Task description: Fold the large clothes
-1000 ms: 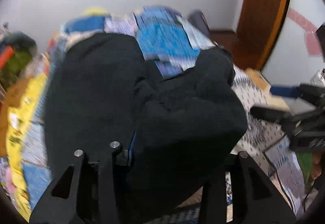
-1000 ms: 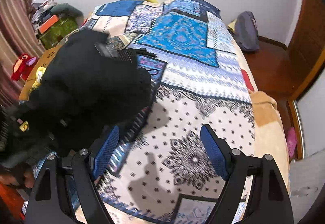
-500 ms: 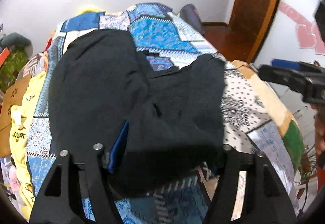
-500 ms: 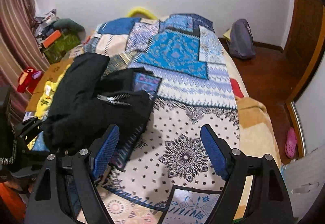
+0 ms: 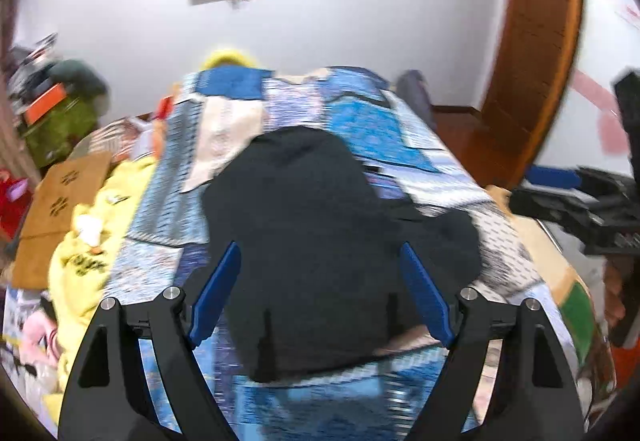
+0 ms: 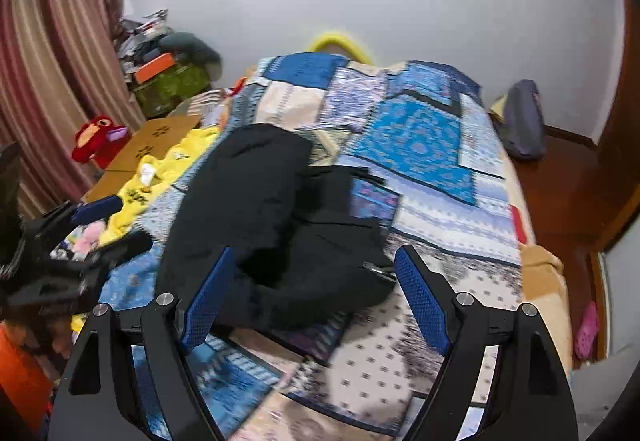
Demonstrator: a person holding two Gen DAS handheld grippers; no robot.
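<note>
A black garment [image 5: 304, 193] lies folded in a heap on the patchwork quilt [image 5: 376, 121] of the bed, near its front left part in the right wrist view [image 6: 260, 201]. My left gripper [image 5: 319, 247] hovers above and in front of it; its jaws are opening, and nothing is between the blue pads. My right gripper [image 6: 317, 251] is held open over the garment's near edge, also empty. Each gripper shows at the edge of the other's view: the right gripper [image 5: 576, 197] and the left gripper [image 6: 60, 241].
A yellow garment [image 6: 168, 161] and a cardboard box [image 6: 152, 145] lie along the bed's left side, with a red plush toy [image 6: 100, 137] and a curtain [image 6: 48, 61] beyond. A grey bag [image 6: 524, 121] sits on the floor at the right, near a wooden door [image 5: 536, 41].
The left gripper opened and let go of the black garment, which dropped onto the bed. Both grippers rose and drew back, so more of the room shows.
</note>
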